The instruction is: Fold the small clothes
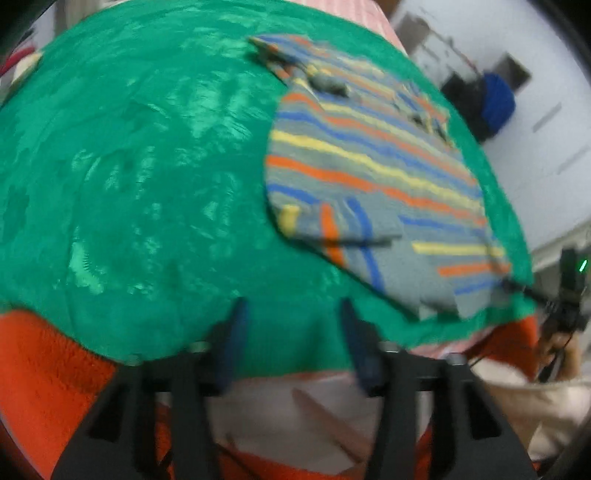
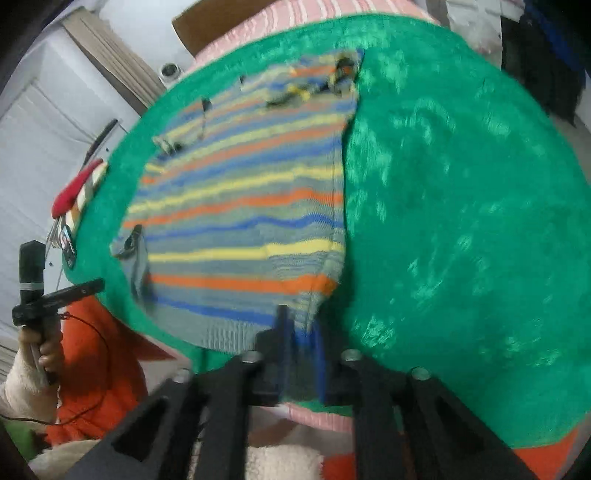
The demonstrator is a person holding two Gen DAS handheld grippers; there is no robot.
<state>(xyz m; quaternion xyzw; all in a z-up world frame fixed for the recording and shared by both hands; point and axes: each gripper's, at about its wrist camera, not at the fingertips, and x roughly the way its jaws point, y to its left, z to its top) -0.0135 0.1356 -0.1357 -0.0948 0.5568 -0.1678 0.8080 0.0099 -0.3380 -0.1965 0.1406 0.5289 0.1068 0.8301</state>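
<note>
A small grey garment with orange, yellow and blue stripes [image 1: 373, 173] lies flat on a green cloth [image 1: 147, 166], a sleeve folded over its near left part. My left gripper [image 1: 293, 314] is open and empty over the green cloth's near edge, left of the garment. In the right wrist view the garment [image 2: 243, 199] fills the left half of the green cloth [image 2: 461, 221]. My right gripper [image 2: 301, 332] sits at the garment's near right corner with its jaws close together; the corner's hem lies between the fingers.
The green cloth covers a pink striped surface [image 2: 280, 18]. Orange fabric [image 1: 40, 369] lies at the near edge. Red-handled scissors [image 2: 74, 188] lie at the far left edge. The left hand with its gripper handle [image 2: 37, 288] shows at the left.
</note>
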